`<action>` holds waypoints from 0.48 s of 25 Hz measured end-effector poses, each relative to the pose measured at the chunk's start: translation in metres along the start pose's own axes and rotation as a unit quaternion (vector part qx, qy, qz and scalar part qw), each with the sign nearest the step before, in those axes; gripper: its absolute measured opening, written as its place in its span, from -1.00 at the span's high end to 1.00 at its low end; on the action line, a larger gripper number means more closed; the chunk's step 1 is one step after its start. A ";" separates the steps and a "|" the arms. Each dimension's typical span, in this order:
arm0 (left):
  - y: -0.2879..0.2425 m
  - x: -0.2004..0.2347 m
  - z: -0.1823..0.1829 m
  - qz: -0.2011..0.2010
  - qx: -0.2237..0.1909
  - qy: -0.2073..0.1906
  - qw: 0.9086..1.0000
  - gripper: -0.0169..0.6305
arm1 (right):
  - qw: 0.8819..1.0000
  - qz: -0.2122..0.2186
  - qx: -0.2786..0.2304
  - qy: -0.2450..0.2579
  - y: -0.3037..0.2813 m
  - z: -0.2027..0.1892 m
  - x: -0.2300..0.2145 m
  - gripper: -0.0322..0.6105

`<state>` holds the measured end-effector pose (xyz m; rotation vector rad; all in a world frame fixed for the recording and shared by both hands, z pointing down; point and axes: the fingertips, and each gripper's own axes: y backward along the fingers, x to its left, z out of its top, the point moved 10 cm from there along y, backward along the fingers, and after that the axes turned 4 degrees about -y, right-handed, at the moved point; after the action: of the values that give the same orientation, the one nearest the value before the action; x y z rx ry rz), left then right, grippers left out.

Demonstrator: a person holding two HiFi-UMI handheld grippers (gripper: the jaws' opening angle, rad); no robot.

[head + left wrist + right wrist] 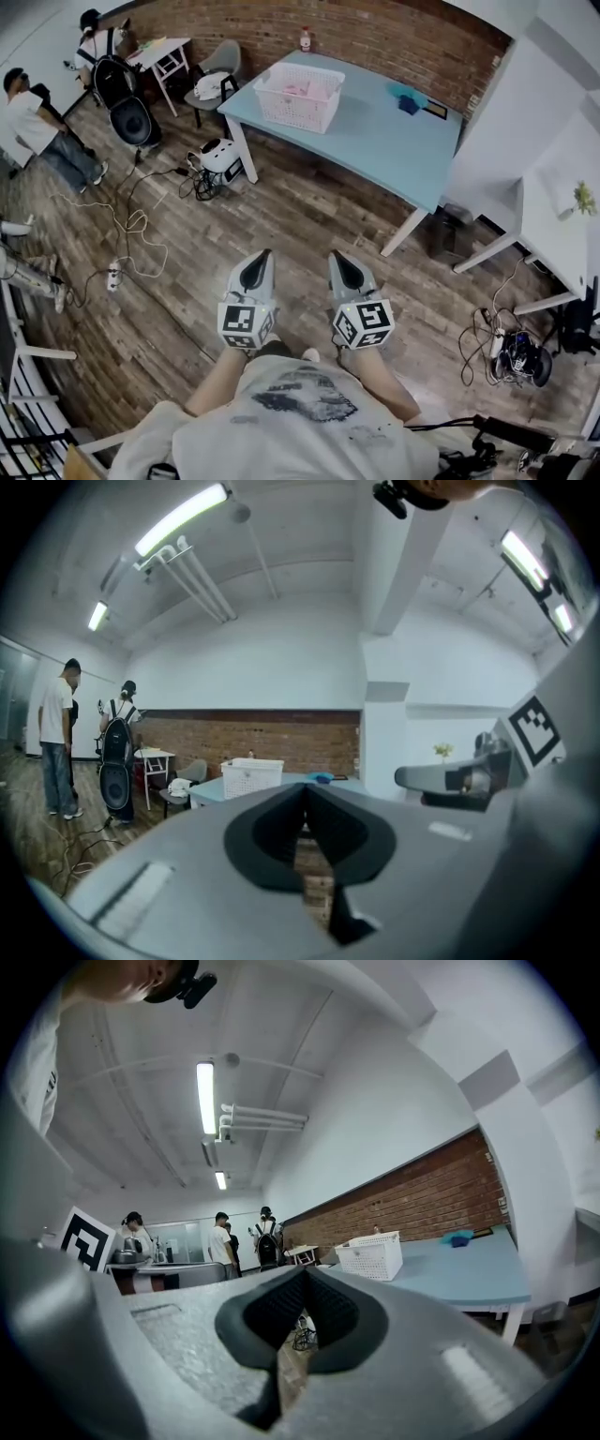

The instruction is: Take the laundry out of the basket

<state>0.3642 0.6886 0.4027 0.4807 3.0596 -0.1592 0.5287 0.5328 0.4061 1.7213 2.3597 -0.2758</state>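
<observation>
My left claw (pixel 263 255) and right claw (pixel 336 256) pressed together, empty, basket (pixel 302 108) on worktop (pixel 375 141) well ahead of both

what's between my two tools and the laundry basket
Bare wooden floor, then the near edge of the blue table holding the basket; seen in the head view.

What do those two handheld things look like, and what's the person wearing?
The left gripper and right gripper are pale grey, tapering to pointed tips, with black ridged pads inside. Each carries a white cube printed with black square markers. The person wears a white T-shirt with a dark print.
</observation>
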 end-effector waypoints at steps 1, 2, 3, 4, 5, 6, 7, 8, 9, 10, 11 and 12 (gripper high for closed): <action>-0.003 0.000 0.001 0.000 -0.001 0.000 1.000 0.97 | 1.000 0.001 -0.001 0.001 -0.001 0.001 -0.002 0.91; -0.006 0.001 0.000 0.000 -0.003 0.000 1.000 0.98 | 1.000 0.002 -0.001 0.001 -0.003 0.001 -0.004 0.91; -0.009 0.002 0.000 0.000 -0.004 0.001 1.000 0.97 | 1.000 0.003 -0.001 0.001 -0.006 0.001 -0.005 0.91; -0.012 0.004 -0.001 -0.001 -0.004 0.001 1.000 0.97 | 1.000 0.003 0.000 0.001 -0.009 0.000 -0.006 0.91; -0.016 0.007 -0.002 -0.002 -0.005 0.002 1.000 0.98 | 1.000 0.004 0.001 0.000 -0.014 -0.001 -0.008 0.91; -0.021 0.010 -0.003 -0.003 -0.006 0.002 1.000 0.98 | 1.000 0.004 0.003 0.000 -0.019 -0.002 -0.009 0.91; -0.026 0.013 -0.003 -0.005 -0.007 0.002 1.000 0.98 | 1.000 0.005 0.005 0.000 -0.025 -0.003 -0.010 0.91; -0.032 0.017 -0.003 -0.006 -0.008 0.002 1.000 0.97 | 1.000 0.005 0.008 0.000 -0.031 -0.004 -0.013 0.91; -0.039 0.021 -0.004 -0.008 -0.009 0.002 1.000 0.97 | 1.000 0.003 0.010 0.001 -0.038 -0.005 -0.015 0.91; -0.047 0.026 -0.005 -0.009 -0.010 0.001 1.000 0.98 | 1.000 0.001 0.013 0.002 -0.046 -0.005 -0.018 0.91; -0.055 0.032 -0.007 -0.011 -0.010 0.001 1.000 0.97 | 1.000 -0.003 0.016 0.003 -0.054 -0.006 -0.022 0.91; -0.063 0.039 -0.009 -0.013 -0.010 0.001 1.000 0.97 | 1.000 -0.008 0.018 0.005 -0.064 -0.007 -0.024 0.91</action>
<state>0.3074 0.6413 0.4152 0.4406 3.0677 -0.1287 0.4741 0.4929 0.4214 1.7250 2.3907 -0.3148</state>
